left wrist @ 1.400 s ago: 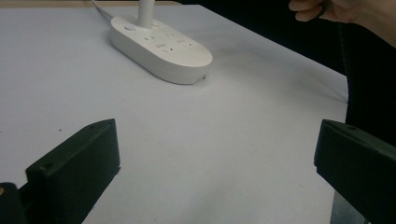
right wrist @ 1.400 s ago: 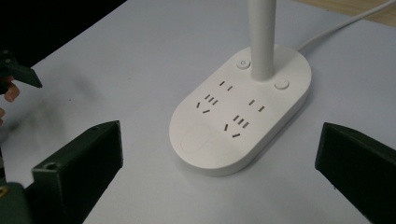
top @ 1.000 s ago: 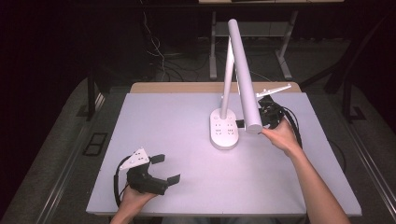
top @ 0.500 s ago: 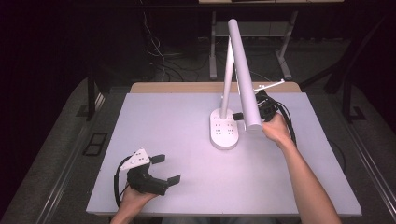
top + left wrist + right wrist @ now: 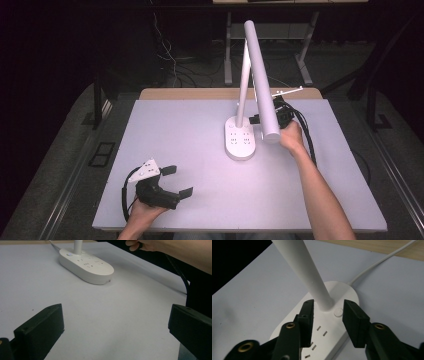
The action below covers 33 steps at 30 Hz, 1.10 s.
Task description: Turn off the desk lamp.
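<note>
Black left tool (image 5: 172, 182), grey plate, black cable.

A white desk lamp (image 5: 243, 137) stands upright on the grey bench (image 5: 190, 130), right of centre toward the far edge. Its oval base (image 5: 329, 322) carries socket slots and 1 round button (image 5: 337, 312). A slim post (image 5: 243, 80) rises from the base's far end to a long tubular head (image 5: 261, 80) angled down toward the near side.

Lamp base (image 5: 240, 138) sits mid-table (image 5: 190, 130), right gripper (image 5: 257, 120) just beside it on its right, left gripper (image 5: 177, 181) near front-left edge.
</note>
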### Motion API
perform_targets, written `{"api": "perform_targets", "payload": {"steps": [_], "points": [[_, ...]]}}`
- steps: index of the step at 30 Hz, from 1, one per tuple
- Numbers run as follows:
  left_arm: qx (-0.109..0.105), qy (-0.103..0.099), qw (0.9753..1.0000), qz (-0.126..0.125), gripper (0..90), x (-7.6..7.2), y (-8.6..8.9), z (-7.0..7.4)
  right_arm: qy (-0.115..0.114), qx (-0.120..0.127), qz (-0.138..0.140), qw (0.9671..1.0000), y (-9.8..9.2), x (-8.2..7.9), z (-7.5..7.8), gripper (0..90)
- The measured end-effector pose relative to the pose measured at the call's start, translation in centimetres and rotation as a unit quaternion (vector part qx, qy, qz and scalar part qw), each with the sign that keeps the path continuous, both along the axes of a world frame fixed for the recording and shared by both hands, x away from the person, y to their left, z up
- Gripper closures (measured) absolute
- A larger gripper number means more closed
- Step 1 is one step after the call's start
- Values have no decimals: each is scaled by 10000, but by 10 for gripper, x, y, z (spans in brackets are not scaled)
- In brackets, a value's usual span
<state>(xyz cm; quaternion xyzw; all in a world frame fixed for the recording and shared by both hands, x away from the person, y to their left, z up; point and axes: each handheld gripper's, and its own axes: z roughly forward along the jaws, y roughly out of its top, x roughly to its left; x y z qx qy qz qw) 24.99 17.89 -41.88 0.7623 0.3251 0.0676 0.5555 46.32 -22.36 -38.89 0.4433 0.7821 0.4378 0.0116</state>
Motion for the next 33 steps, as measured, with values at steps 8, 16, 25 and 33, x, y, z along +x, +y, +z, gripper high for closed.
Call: {"api": "perform_targets", "payload": {"steps": [8, 16, 25, 33], "points": [[1, 2, 10000, 14, 0, 0, 1, 0, 92, 153, -80, 9998, 1, 8, -12, 794], [-3, 4, 10000, -3, 0, 0, 0, 0, 141, 118, -126, 9998, 6, 13, -23, 898], [-8, -18, 10000, -22, 0, 0, 1, 1, 232, 122, -182, 9995, 11, 18, -37, 899], [-10, -19, 10000, -43, 0, 0, 0, 1, 218, 146, -272, 9993, 16, 20, -44, 900]]}}
